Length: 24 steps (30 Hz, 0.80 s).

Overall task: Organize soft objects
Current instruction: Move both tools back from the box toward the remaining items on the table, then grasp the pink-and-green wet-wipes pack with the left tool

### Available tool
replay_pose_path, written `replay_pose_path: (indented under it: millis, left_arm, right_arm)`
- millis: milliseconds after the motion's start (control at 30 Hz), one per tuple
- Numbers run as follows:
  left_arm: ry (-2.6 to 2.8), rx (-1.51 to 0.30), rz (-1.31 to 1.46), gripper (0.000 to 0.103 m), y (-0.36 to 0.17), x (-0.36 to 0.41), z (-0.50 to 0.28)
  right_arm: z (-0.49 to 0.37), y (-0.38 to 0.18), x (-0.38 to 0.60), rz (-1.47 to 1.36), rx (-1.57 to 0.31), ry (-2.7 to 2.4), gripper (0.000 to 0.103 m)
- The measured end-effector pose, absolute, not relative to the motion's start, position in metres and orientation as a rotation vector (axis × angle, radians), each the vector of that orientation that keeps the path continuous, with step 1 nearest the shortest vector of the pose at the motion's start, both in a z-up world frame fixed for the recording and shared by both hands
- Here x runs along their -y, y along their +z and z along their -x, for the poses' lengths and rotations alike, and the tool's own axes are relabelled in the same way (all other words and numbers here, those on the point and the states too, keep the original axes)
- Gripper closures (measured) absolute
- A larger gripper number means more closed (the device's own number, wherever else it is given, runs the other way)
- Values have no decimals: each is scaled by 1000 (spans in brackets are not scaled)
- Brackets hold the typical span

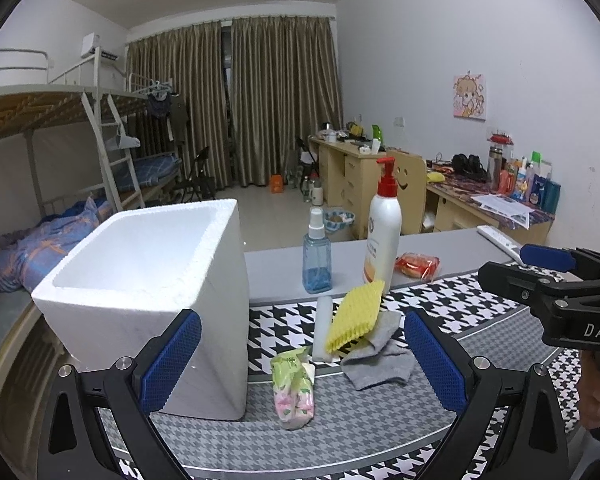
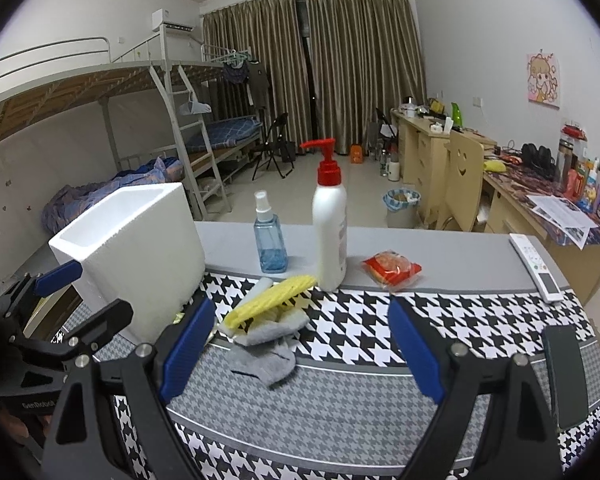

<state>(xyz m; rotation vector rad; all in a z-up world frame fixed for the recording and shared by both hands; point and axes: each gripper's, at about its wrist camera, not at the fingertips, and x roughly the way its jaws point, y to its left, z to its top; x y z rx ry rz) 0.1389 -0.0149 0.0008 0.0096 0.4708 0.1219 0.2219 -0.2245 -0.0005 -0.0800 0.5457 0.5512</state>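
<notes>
The left gripper [image 1: 302, 364] stands wide open with nothing between its blue pads, above the near edge of the table [image 1: 276, 262]; its base is cut off by the frame. The right gripper [image 2: 300, 344] is equally spread and empty, and in the left view only one blue pad and part of its black body show. Just beyond both lies a grey sock [image 1: 378, 354] on the houndstooth cloth [image 2: 480, 320], with a yellow sponge [image 1: 356, 314] leaning on it and half hiding a white block [image 1: 324, 328]. A floral packet [image 1: 294, 390] stands beside the foam box [image 1: 148, 280] at the left edge; in the right view the pad hides the packet. Toward the far edge stand a spray bottle [image 2: 270, 236] and pump bottle [image 2: 331, 224], a red packet [image 2: 392, 268] near them, and a remote [image 2: 536, 266] at the right edge
</notes>
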Motion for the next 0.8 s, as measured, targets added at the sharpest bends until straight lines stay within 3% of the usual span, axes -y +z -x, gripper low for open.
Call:
replay_pose_path:
  millis: [800]
  left_arm:
    - [172,-556,36,1,-39,3,-146]
  right_arm:
    - [-234,-23,218,102,-608,556,12]
